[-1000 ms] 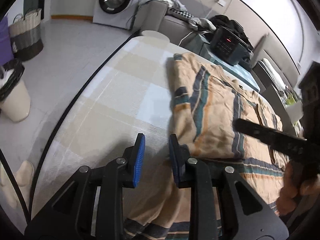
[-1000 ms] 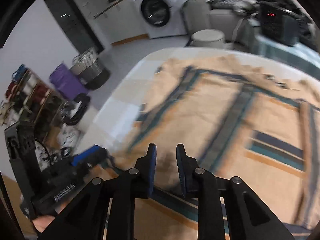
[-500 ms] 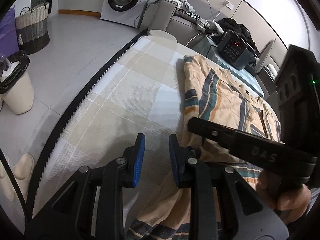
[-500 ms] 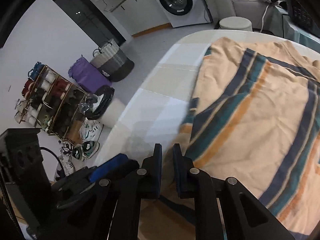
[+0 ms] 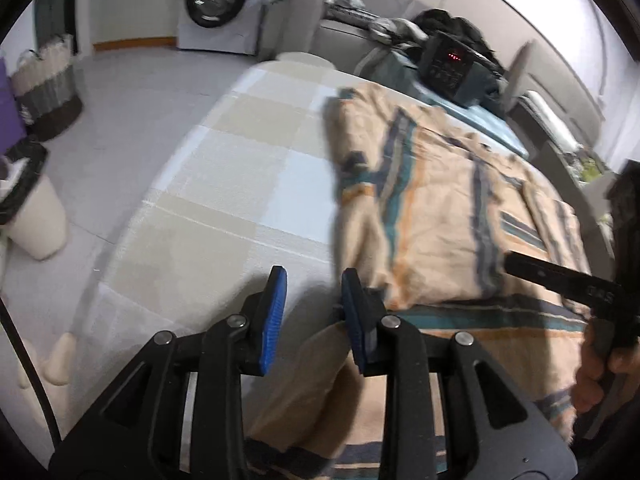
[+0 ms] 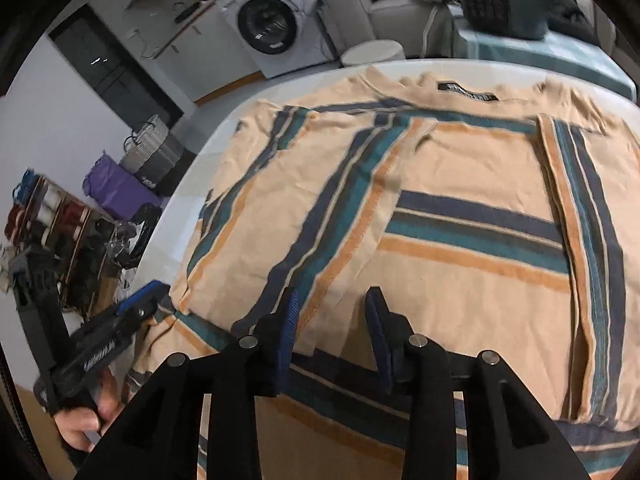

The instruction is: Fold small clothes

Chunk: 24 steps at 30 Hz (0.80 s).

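Note:
A peach shirt (image 6: 460,184) with navy, teal and orange stripes lies flat on the checked table (image 5: 240,160), collar at the far end and both side panels folded inward. My right gripper (image 6: 333,328) hovers over the shirt's near middle. Its jaws are opening and the pads press on nothing; the folded cloth lies below the gap. My left gripper (image 5: 314,312) stands at the shirt's (image 5: 432,216) near left edge, its jaws also opening, with only tablecloth and a bit of hem seen between the pads. Each gripper shows in the other's view: the left gripper (image 6: 140,308), the right gripper (image 5: 560,276).
A washing machine (image 6: 272,24), a round stool (image 6: 372,50) and a sofa stand beyond the table. A black device with a red display (image 5: 448,68) sits at the far end. On the floor at left are a bin (image 5: 28,208), a woven basket (image 5: 48,92) and a shoe rack (image 6: 52,216).
The right gripper swung across to the shirt's left edge, then came back to the right over its middle, and its jaws spread apart. The left gripper's jaws widened a little.

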Available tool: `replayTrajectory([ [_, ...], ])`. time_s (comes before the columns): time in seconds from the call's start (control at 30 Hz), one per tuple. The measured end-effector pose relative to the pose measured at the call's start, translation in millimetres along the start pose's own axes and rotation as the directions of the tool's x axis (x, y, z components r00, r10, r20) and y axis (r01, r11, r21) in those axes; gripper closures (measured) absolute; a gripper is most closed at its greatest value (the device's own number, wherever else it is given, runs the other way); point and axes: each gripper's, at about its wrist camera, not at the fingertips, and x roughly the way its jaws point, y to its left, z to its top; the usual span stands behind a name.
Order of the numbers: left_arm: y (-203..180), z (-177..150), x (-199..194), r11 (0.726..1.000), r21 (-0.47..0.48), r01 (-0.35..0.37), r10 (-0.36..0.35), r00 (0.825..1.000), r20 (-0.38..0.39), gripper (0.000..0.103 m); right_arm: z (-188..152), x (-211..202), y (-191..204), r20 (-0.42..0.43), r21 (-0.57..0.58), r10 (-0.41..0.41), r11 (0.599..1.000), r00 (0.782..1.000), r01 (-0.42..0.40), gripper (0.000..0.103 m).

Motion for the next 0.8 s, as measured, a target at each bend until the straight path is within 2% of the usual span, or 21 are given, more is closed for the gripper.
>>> replayTrajectory([
  [0.07,6.0,2.5,-6.1,0.999,-0.028,0.029,-0.028,1.000,0.009,0.078,-2.1,-12.6,-0.1,0.004,-0.014,0.013,1.000,1.000,-0.013,0.068],
  [0.13,7.5,8.4,-18.8,0.997,-0.043,0.068,-0.066,0.997,0.039,0.075,-7.3,-31.0,-3.1,0.050,-0.041,0.002,0.999,0.999,0.000,0.057],
  [0.17,5.0,12.0,-25.3,0.997,-0.033,0.068,-0.066,0.996,0.056,0.071,-9.4,-42.6,-9.0,0.073,-0.048,-0.026,0.998,0.997,0.030,0.048],
  [0.2,-0.5,16.5,-30.8,0.998,-0.010,0.058,-0.057,0.996,0.067,0.060,-11.8,-54.5,-17.2,0.099,-0.044,-0.051,0.997,0.994,0.056,0.037],
  [0.23,-6.2,21.2,-34.2,0.998,0.014,0.055,-0.056,0.996,0.075,0.048,-13.5,-63.3,-26.1,0.116,-0.031,-0.063,0.997,0.991,0.067,0.032],
  [0.27,-13.4,27.0,-36.2,0.998,0.039,0.051,-0.054,0.995,0.083,0.045,-14.1,-70.0,-36.8,0.127,-0.008,-0.074,0.997,0.989,0.075,0.028],
  [0.33,-28.4,40.5,-35.0,0.996,0.078,0.035,-0.042,0.996,0.085,0.030,-12.4,-74.9,-51.2,0.130,0.031,-0.076,0.997,0.989,0.073,0.028],
  [0.4,-39.8,56.2,-25.7,0.994,0.097,0.046,-0.053,0.996,0.073,0.021,-7.6,-75.5,-64.6,0.131,0.076,-0.055,0.996,0.990,0.046,0.028],
  [0.47,-45.7,72.7,-11.7,0.995,0.086,0.051,-0.056,0.997,0.055,0.013,-4.2,-73.4,-70.8,0.136,0.103,-0.025,0.995,0.990,0.011,0.028],
  [0.53,-48.2,91.3,6.6,0.996,0.076,0.046,-0.049,0.998,0.029,0.001,-3.4,-75.8,-74.2,0.135,0.114,-0.026,0.993,0.990,0.011,0.028],
  [0.77,-35.0,135.6,83.2,0.998,-0.016,0.060,-0.061,0.998,-0.033,0.002,1.1,-68.2,-61.4,0.131,0.089,-0.024,0.996,0.991,0.012,0.028],
  [0.8,-33.3,138.3,90.5,0.999,-0.024,0.048,-0.049,0.998,-0.040,0.008,0.1,-68.3,-61.2,0.130,0.087,-0.022,0.996,0.991,0.011,0.028],
])
